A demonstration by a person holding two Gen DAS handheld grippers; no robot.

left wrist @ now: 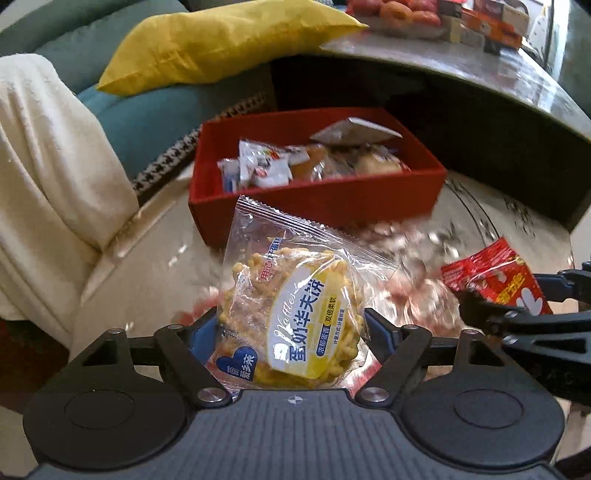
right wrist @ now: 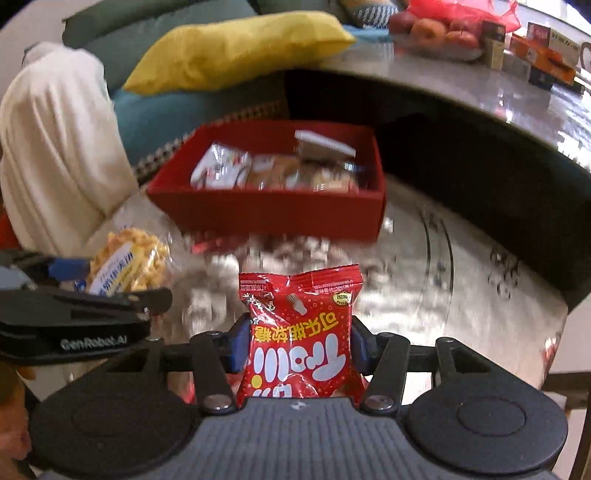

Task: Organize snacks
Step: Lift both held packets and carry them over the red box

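My left gripper [left wrist: 291, 328] is shut on a clear waffle packet [left wrist: 291, 310] with a yellow label, held above the glossy low table. My right gripper [right wrist: 297, 343] is shut on a red candy packet [right wrist: 301, 332]. The red candy packet also shows in the left wrist view [left wrist: 495, 277] at the right, and the waffle packet shows in the right wrist view [right wrist: 125, 266] at the left. Ahead of both stands a red box [left wrist: 317, 201] holding several wrapped snacks [left wrist: 266, 166]; it also shows in the right wrist view [right wrist: 266, 214].
A cream throw [left wrist: 48, 155] and a yellow cushion [left wrist: 221, 40] lie on the teal sofa at the left. A higher dark table [left wrist: 498, 85] at the right back carries fruit [right wrist: 436, 31] and boxes [right wrist: 546, 59]. The low table's surface [right wrist: 461, 277] is reflective.
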